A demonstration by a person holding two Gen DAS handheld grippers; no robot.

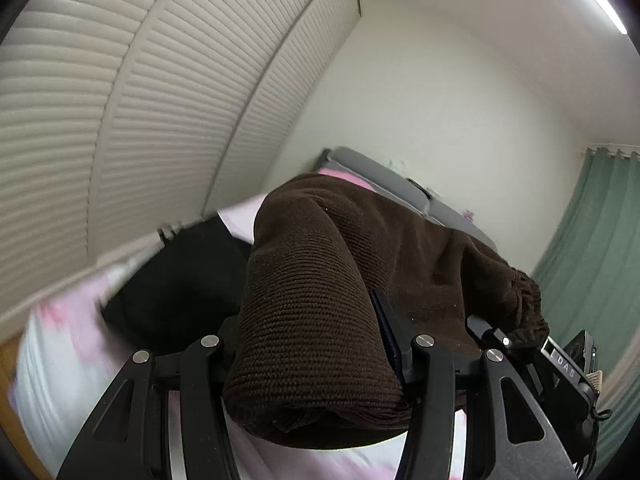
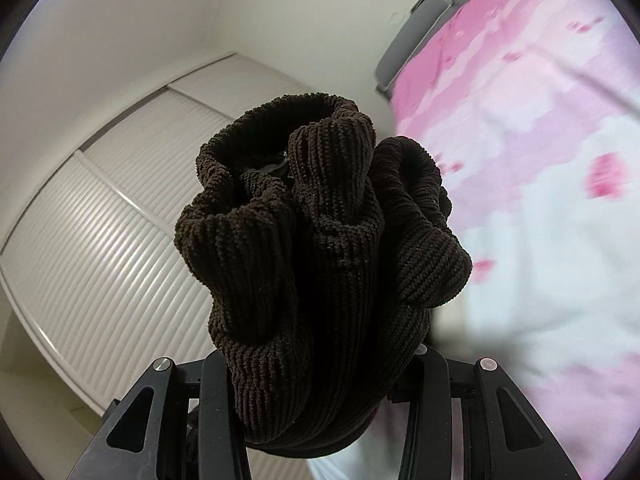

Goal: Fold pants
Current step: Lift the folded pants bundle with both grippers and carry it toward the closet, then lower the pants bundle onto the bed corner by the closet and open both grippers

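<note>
Pants over bed, wardrobe left.

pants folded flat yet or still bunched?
Bunched. The brown pants hang in thick gathered folds from both grippers, lifted off the bed, not laid flat.

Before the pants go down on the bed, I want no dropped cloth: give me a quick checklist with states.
1. Left claw grips pants: ok.
2. Right claw grips pants: ok.
3. Cloth spread flat between claws: not ok, bunched at the right.
4. Bed below to land on: ok.
5. Landing spot free: not ok, black item lies there.
6. Legs aligned: cannot tell.
</note>
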